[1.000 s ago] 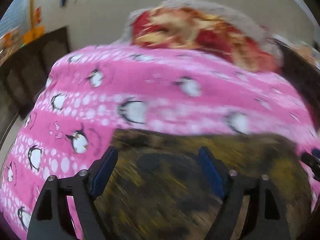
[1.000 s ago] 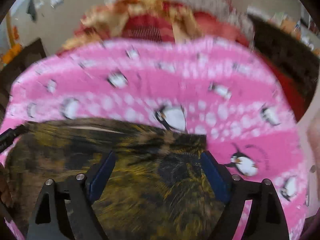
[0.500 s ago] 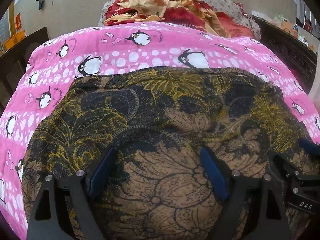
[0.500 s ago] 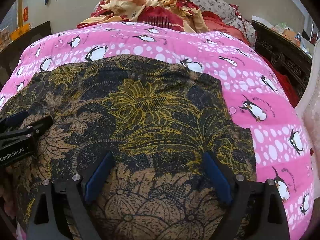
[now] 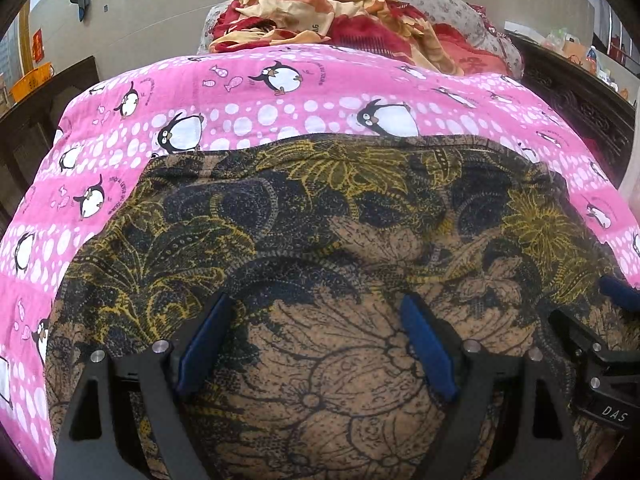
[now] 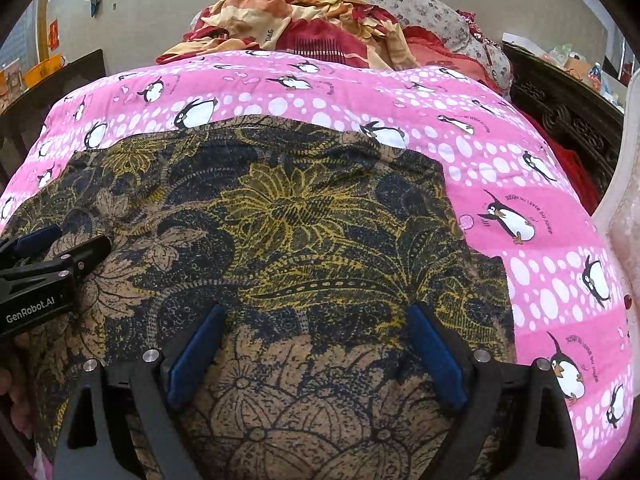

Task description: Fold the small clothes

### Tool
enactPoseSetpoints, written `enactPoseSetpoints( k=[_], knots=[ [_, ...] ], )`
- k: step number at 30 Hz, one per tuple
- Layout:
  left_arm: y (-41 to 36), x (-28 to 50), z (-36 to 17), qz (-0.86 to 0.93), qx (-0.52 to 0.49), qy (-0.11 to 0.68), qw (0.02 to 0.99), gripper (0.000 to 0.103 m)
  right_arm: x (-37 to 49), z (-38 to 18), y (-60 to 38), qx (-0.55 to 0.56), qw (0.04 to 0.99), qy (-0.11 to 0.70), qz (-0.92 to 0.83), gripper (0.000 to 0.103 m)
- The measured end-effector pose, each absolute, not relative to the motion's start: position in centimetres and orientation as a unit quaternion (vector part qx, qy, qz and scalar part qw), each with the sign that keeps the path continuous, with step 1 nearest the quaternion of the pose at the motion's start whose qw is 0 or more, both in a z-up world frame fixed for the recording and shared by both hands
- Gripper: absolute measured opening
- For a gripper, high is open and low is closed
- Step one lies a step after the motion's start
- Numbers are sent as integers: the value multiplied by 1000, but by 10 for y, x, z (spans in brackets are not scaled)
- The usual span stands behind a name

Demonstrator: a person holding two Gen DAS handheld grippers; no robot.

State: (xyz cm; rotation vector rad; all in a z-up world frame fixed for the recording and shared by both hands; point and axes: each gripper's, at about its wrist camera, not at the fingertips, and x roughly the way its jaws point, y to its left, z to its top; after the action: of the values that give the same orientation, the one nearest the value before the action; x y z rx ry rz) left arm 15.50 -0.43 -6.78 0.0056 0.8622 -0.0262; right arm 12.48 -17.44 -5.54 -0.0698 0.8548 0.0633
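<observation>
Left wrist view. Your left gripper [image 5: 316,340] stands at the bottom centre of the frame, its blue pads [image 5: 202,346] spread wide over the floral garment [image 5: 320,216] with only flat cloth showing between them; nothing is clamped. The garment, a dark fabric printed with yellow and tan flowers, lies spread across the lower two thirds of the frame on the pink penguin-print sheet [image 5: 256,96]. Its far edge runs across the middle of the frame, just below a row of penguins. At the lower right edge, part of your right gripper [image 5: 600,344] enters, over the same garment.

Right wrist view. Your right gripper [image 6: 316,354] occupies the bottom centre, and its jaws have just been opening; they now stand wide apart, with only flat cloth showing between the pads [image 6: 436,356]. Whether the fingertips touch the cloth cannot be told. The floral garment [image 6: 280,216] fills the centre and lower left of the frame, its right edge stepping down toward the lower right against the pink penguin-print sheet [image 6: 540,184]. Your left gripper [image 6: 52,276] enters at the middle left edge, over the garment.

In both views a rumpled red and orange blanket [image 5: 328,20] lies heaped at the top centre, beyond the sheet, against a floral pillow [image 6: 400,0].
</observation>
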Motion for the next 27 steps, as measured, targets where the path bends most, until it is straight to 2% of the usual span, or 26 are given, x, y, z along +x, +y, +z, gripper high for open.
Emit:
enactPoseSetpoints(
  k=[19,27],
  knots=[
    [-3,157,-68,-15,2,420,907,87,123,-55,-171,-46,909,413,21,97],
    [-5,159,-68,-30,0,426,904,96,122,-55,-172,-45,910,412,22,97]
  ],
)
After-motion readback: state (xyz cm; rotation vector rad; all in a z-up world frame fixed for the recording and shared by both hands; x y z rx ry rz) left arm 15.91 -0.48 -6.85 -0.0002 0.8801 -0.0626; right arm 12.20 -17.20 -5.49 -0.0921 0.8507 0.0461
